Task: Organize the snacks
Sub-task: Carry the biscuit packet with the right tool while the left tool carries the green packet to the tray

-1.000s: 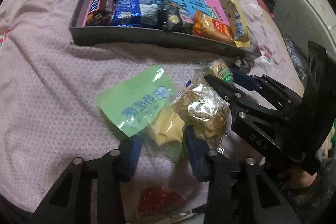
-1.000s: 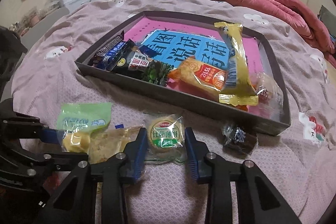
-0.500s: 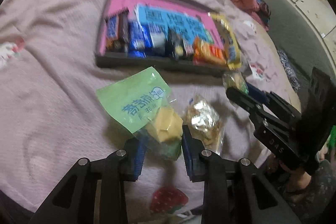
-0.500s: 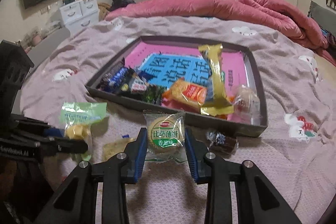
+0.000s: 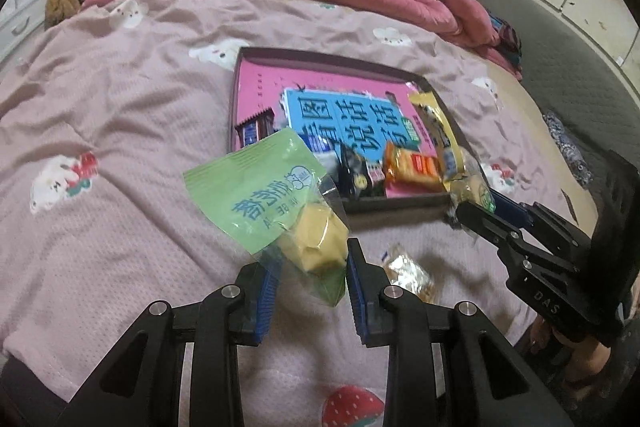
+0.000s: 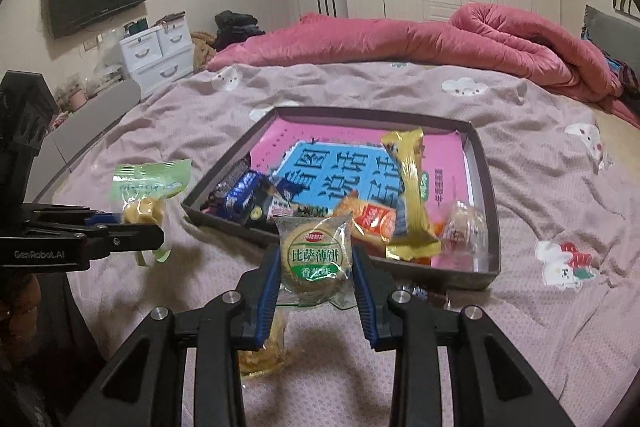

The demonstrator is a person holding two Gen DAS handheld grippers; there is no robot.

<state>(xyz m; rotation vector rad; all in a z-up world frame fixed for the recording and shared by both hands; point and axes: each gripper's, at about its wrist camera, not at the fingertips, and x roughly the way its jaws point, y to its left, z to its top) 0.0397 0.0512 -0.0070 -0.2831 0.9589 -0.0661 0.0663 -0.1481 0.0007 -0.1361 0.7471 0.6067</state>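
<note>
Snacks — green cake pouch (image 5: 276, 203), lower centre, pinched in left tongs (image 5: 310, 267); round biscuit pack (image 6: 316, 255) clamped in right tongs (image 6: 316, 281), before the tray (image 6: 490, 183) — light, crinkly, crushable; grip film edges.

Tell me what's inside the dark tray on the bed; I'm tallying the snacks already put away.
The tray holds a pink and blue printed sheet, dark blue bars, an orange packet, a long yellow packet and a clear-wrapped sweet. The held round cracker hides part of the front row.
</note>
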